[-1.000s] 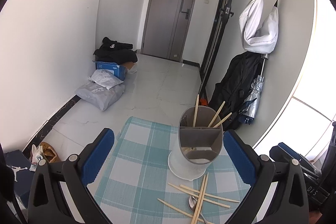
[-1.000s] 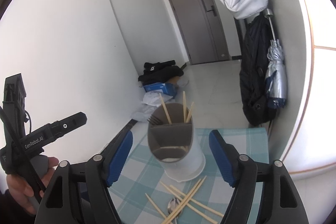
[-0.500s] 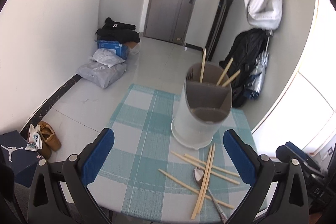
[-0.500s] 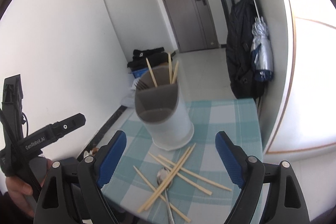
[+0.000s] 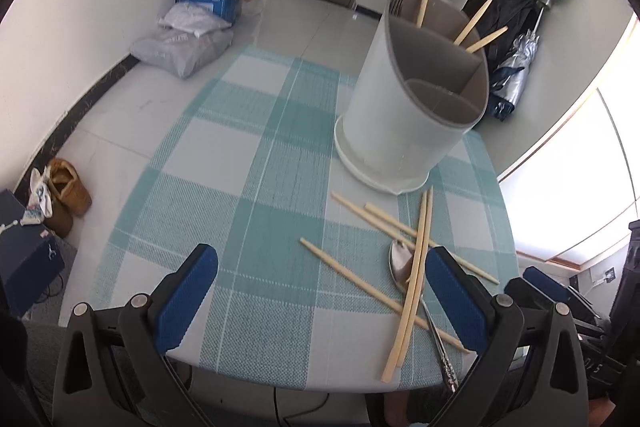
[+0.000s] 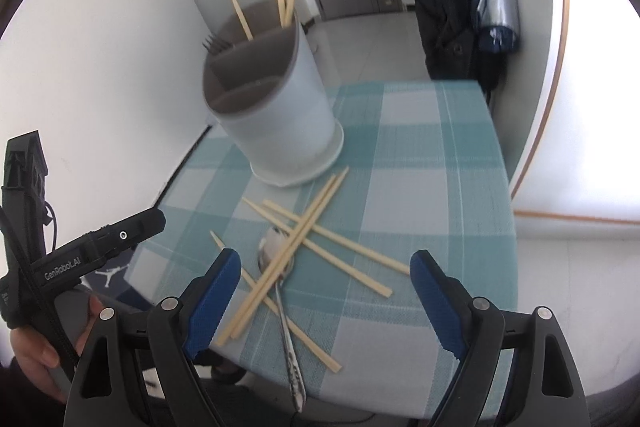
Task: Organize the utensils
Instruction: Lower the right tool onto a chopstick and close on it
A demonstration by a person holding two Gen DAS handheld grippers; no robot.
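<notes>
We hold the right gripper [image 6: 325, 293] and left gripper [image 5: 322, 291] spread and empty just before the loose chopsticks [image 6: 298, 241] and spoon [image 6: 282, 291], ready to sort them into the divided holder [image 6: 272, 107] beyond.

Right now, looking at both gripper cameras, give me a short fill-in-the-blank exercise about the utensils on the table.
1. The loose chopsticks lie crossed over a metal ____ on the checked tablecloth.
2. The white utensil holder already has chopsticks and a ____ standing in it.
3. The right gripper has nothing between its ____ pads.
4. The left gripper has its jaws ____.

Missing words: spoon; fork; blue; open
</notes>
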